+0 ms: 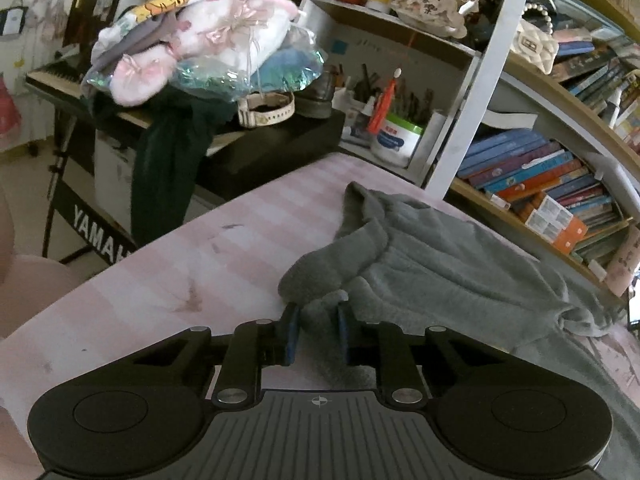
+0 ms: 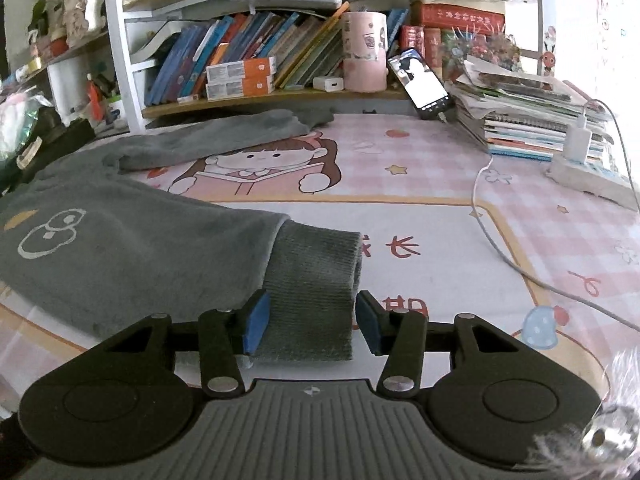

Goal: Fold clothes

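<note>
A grey fleece garment (image 1: 440, 264) lies spread on the pink patterned desk mat (image 1: 180, 280). My left gripper (image 1: 317, 330) is shut on a bunched fold of that grey cloth at its near edge, with fabric filling the gap between the blue pads. In the right wrist view the same garment (image 2: 140, 248) shows a white printed logo and ends in a ribbed cuff (image 2: 316, 272). My right gripper (image 2: 312, 320) is open, and the cuff lies flat between its fingers. A second grey limb (image 2: 208, 136) lies farther back near the shelf.
Bookshelves (image 2: 260, 52) line the back of the desk. A phone (image 2: 420, 84) leans by a stack of books (image 2: 532, 120). A white cable (image 2: 492, 240) runs from a power strip (image 2: 588, 176) across the mat. A keyboard stand (image 1: 96, 236) and a pile of clothes (image 1: 200, 40) stand off the left edge.
</note>
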Available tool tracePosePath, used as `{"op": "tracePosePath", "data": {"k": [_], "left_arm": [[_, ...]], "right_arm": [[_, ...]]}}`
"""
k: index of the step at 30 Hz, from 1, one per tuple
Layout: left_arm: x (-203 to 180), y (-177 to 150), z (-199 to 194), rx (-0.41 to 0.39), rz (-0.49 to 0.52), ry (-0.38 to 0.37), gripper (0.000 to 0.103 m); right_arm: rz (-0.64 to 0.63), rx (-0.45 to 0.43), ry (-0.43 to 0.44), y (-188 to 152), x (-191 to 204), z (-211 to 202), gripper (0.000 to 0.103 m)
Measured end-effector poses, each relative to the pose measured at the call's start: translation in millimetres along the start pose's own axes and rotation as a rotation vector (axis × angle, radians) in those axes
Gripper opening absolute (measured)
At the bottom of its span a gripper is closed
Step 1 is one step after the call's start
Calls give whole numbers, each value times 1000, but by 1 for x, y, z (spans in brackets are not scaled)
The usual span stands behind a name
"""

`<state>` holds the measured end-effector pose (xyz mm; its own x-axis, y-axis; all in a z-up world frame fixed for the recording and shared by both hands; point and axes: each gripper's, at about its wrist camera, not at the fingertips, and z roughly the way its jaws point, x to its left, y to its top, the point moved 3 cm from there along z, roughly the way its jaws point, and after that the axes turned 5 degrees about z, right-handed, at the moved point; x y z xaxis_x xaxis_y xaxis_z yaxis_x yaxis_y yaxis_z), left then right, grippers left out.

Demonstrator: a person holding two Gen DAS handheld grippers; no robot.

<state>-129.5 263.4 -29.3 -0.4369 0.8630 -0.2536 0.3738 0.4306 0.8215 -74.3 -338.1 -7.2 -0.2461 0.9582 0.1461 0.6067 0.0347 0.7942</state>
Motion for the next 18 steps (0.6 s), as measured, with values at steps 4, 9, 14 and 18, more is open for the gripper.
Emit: {"op": "tracePosePath", "data": {"k": [4,9,14,18], "left_arm": [[4,-3,-2,-4,-8,1,17],[-1,-3,-4,-2,22,8,17],[-7,-6,-7,6,53,5,17],[-10,-8,-10,7,64,-4,19]], "right_arm": [[-6,3,-2,0,0,3,46],[-48,-10,-65,4,-3,12,46],[-39,-33,-144,14,-19,26,47],[-43,-37,-187,26,-25,40,46]]}}
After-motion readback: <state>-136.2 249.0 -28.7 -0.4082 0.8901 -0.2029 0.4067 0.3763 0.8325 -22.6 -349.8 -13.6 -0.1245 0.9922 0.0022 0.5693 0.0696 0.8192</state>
